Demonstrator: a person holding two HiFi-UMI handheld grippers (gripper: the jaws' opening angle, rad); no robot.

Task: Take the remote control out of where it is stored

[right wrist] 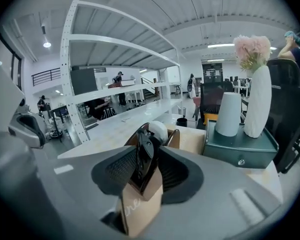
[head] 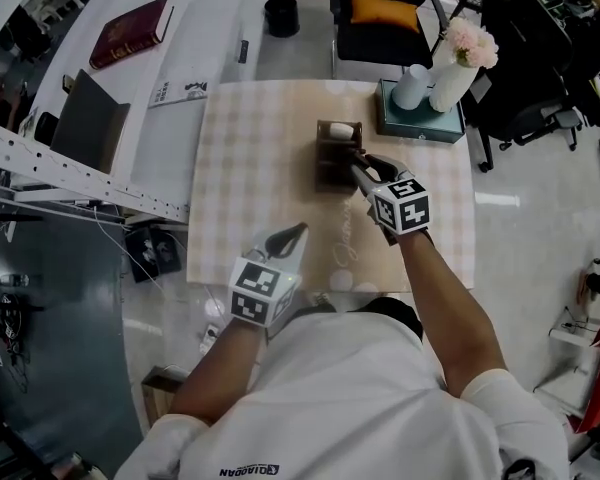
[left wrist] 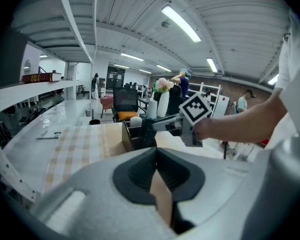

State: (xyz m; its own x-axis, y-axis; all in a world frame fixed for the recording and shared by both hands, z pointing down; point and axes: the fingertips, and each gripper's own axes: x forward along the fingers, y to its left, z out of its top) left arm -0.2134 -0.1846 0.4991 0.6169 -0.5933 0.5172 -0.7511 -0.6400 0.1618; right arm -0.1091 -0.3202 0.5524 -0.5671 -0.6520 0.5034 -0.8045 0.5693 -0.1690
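A brown organiser box point(head: 332, 173) stands on the checked tablecloth point(head: 250, 168). A black remote control point(right wrist: 143, 156) stands upright in it, with a white rounded thing point(right wrist: 158, 130) behind. My right gripper point(head: 358, 164) reaches into the box from the near side. Its jaws stand open on either side of the remote point(right wrist: 145, 165), with small gaps showing between pads and remote. In the head view the remote is hidden under that gripper. My left gripper point(head: 298, 231) hovers over the cloth's near edge, shut and empty, pointing toward the box point(left wrist: 134, 136).
A teal case point(head: 420, 120) with a white vase of pink flowers point(head: 452, 80) and a white cup sits just right of the box. A black chair with an orange cushion point(head: 382, 13) stands beyond the table. A white shelf frame point(head: 60, 168) runs along the left.
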